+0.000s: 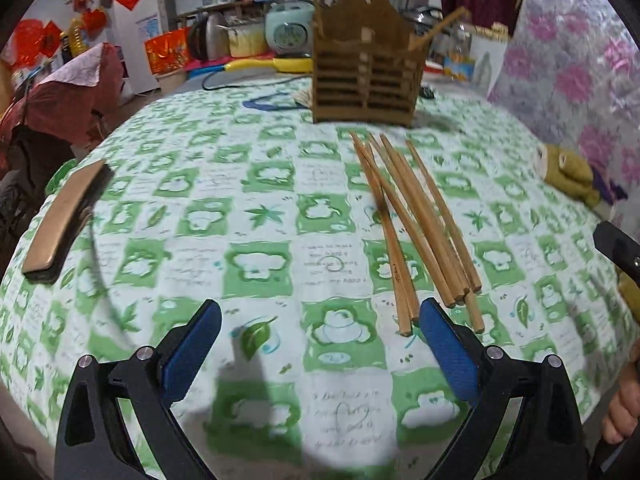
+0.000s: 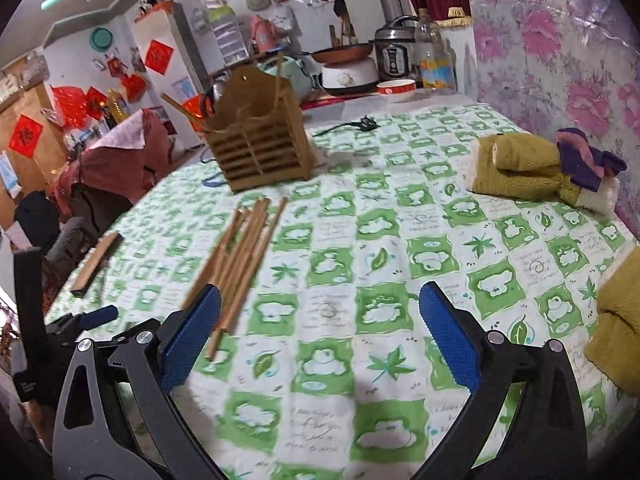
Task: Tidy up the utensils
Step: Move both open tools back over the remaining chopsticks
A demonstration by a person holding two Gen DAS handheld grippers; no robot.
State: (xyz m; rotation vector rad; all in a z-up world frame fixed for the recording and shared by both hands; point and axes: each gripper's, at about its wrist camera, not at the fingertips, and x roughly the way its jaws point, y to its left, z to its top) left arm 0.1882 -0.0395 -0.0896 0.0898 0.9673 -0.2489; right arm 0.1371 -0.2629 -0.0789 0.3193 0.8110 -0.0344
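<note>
You hold both tongs wide and empty above the green-checked surface [image 1: 280, 216]. The loose chopsticks [image 1: 416, 224] lie in a fan just beyond your left tongs [image 1: 320, 344], near the slatted wooden holder [image 1: 366, 80] they belong in; your right tongs [image 2: 320, 344] hover beside them.

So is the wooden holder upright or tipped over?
Upright: the wooden holder stands on its base on the tablecloth, with sticks poking out of its top.
</note>
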